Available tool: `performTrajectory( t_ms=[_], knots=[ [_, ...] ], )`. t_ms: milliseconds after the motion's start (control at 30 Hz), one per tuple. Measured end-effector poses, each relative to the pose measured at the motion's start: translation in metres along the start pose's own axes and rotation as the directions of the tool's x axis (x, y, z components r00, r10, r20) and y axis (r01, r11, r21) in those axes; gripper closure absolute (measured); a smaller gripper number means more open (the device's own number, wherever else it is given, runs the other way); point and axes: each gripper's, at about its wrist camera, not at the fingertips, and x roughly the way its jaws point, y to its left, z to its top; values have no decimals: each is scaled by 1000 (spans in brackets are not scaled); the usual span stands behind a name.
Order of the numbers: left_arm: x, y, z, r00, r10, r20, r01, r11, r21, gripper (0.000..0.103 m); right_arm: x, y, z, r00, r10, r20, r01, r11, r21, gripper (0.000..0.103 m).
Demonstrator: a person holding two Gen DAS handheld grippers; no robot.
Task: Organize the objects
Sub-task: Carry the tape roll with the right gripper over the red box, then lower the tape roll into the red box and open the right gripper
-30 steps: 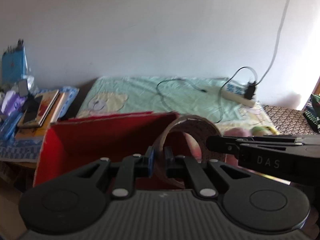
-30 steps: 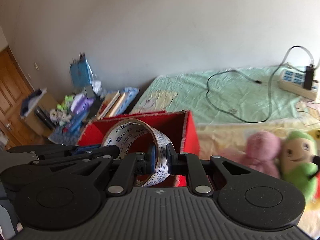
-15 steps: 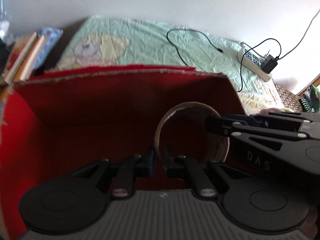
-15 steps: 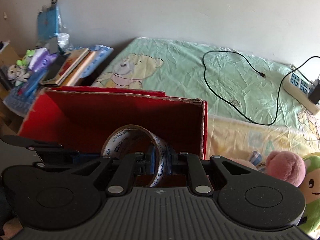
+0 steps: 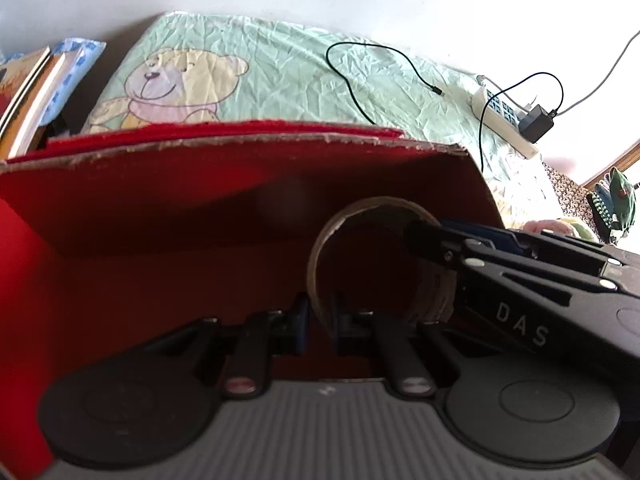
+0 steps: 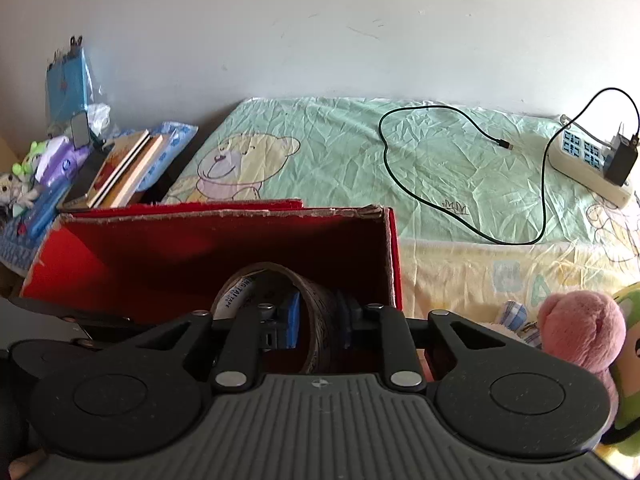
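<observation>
Both grippers have dropped lower since the earlier frames, carrying the tape roll (image 6: 280,304) from above the red box's rim down inside it.

Red box (image 5: 200,200) is the landmark: open top, sitting on the bed sheet (image 6: 440,168), with the books (image 6: 124,168) off to its left and the pink plush (image 6: 580,328) to its right.

Tape roll sits inside the box at its right end, near the right wall, standing on edge with its hole facing roughly sideways toward the left end of the box. Whether it touches the box floor is hidden.

Left gripper (image 5: 320,320) has its jaws clamped on the near left part of the ring, one finger inside the hole, one outside. Right gripper (image 6: 318,320) pinches the ring's right wall the same way, blue pads either side of the band.

Both are equally close, both gripping. Likely next step: release to drop the roll; it may tip or roll toward the box's open left side.
</observation>
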Motion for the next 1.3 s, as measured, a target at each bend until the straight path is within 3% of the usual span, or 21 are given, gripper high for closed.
performTrajectory(
  t_ms=[233, 333, 467, 633, 833, 967, 1000, 1067, 1233, 1300],
  knots=[
    [-3, -1, -2, 997, 76, 26, -77, 996, 33, 98, -1, 11, -6, 1000, -17, 22, 19, 998, -65, 73],
    [-3, -4, -5, 994, 104, 36, -106, 992, 72, 92, -3, 9, -9, 999, -37, 40, 39, 998, -55, 73],
    [-7, -11, -12, 987, 146, 71, -155, 976, 153, 93, -9, 4, -12, 997, -49, 62, 50, 998, -26, 78],
    [-19, 6, -13, 990, 104, 99, -115, 987, 115, 92, -18, -3, -18, 999, 19, 43, -21, 999, 45, 78],
    [-36, 16, -20, 952, 259, 164, -283, 948, 146, 92, -22, 14, -22, 977, 213, -23, -211, 975, 64, 78],
    [-36, 30, -15, 919, 353, 176, -377, 918, 123, 92, -2, 39, -22, 970, 228, -81, -224, 973, 59, 78],
    [-36, 35, -17, 917, 362, 168, -383, 916, 120, 92, 5, 43, -21, 966, 240, -98, -234, 970, 68, 78],
    [-35, 43, -16, 929, 341, 142, -358, 927, 114, 91, 18, 49, -21, 956, 261, -134, -251, 964, 90, 78],
    [-33, 45, -14, 929, 344, 134, -359, 926, 117, 88, 34, 47, -19, 966, 202, -162, -173, 969, 177, 78],
    [-34, 44, -16, 925, 352, 146, -370, 921, 122, 88, 34, 39, -19, 972, 160, -170, -126, 973, 193, 84]
  ],
)
